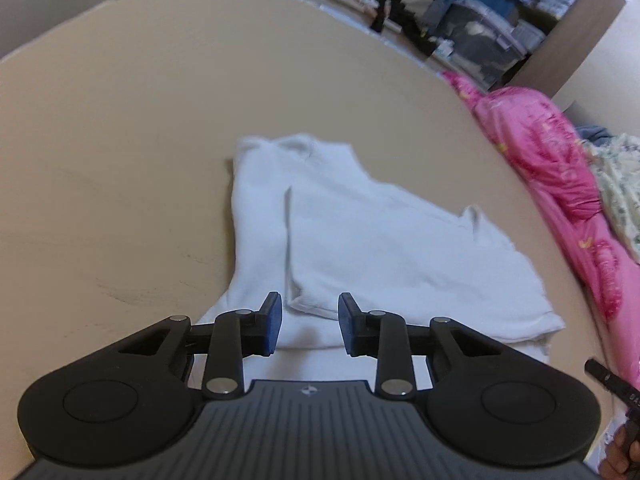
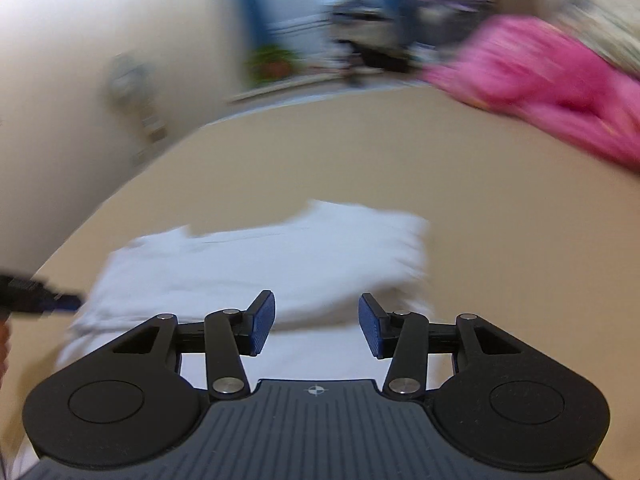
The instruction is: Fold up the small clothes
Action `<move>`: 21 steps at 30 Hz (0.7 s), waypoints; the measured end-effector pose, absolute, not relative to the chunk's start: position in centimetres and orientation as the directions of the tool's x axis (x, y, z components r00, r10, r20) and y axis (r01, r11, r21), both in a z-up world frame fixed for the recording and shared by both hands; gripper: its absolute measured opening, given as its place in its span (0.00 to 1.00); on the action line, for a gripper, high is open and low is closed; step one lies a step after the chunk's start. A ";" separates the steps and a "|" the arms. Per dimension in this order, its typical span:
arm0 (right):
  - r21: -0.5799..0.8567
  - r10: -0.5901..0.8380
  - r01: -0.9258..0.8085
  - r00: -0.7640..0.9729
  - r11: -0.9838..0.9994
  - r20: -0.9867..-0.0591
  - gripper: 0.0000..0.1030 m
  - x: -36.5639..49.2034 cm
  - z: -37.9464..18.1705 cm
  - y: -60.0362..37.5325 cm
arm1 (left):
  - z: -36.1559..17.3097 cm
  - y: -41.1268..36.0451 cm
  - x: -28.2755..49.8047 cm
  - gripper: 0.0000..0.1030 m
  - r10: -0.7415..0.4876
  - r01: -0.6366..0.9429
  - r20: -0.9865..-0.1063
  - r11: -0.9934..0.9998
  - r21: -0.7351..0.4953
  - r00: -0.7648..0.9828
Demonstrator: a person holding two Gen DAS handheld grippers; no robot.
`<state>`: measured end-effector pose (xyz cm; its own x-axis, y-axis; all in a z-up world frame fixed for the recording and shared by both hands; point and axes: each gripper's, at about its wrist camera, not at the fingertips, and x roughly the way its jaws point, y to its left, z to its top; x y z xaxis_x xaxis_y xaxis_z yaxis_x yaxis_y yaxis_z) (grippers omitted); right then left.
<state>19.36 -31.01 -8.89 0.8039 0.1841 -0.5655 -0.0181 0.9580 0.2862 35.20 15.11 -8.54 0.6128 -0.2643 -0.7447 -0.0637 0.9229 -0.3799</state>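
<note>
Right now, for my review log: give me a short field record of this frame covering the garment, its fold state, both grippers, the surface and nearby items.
garment: white shirt, lying flat
fold state: partly folded; one side turned over the middle, folded edge running along its length
left gripper: open, empty, above the shirt's near edge
right gripper: open, empty, above the shirt; view motion-blurred
surface: beige tabletop
nearby: pink fabric heaped at the tabletop's right edge, apart from the shirt
background: cluttered shelves, potted plant, too small or blurred for detail
</note>
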 end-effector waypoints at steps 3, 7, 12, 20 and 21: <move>0.366 0.122 0.120 0.810 0.923 -0.574 0.47 20.5 -9.8 -32.7 | -10.1 14.7 36.5 0.33 -0.242 -0.084 -0.764 0.929 -0.361 0.598; 0.327 0.067 0.173 0.791 0.929 -0.608 0.47 22.2 -11.1 -33.0 | -10.2 13.9 37.2 0.14 -0.236 -0.048 -0.747 0.940 -0.337 0.621; 0.361 0.073 0.185 0.799 0.914 -0.596 0.47 24.0 -12.2 -33.0 | -6.3 14.8 35.5 0.00 -0.164 -0.068 -0.675 0.951 -0.303 0.719; 0.432 0.095 0.217 0.799 0.875 -0.593 0.47 28.2 -13.6 -34.0 | -5.6 15.7 34.6 0.01 -0.083 -0.103 -0.688 0.969 -0.225 0.721; 0.439 0.116 0.215 0.782 0.873 -0.613 0.47 28.6 -14.3 -34.1 | -5.5 15.7 34.6 0.01 -0.077 -0.108 -0.680 0.968 -0.225 0.729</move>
<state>28.62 -34.07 -14.30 0.7819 0.1155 -0.6126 0.2149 0.8725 0.4388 34.62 15.73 -5.50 0.7288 -0.0770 -0.6804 -0.1081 0.9683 -0.2253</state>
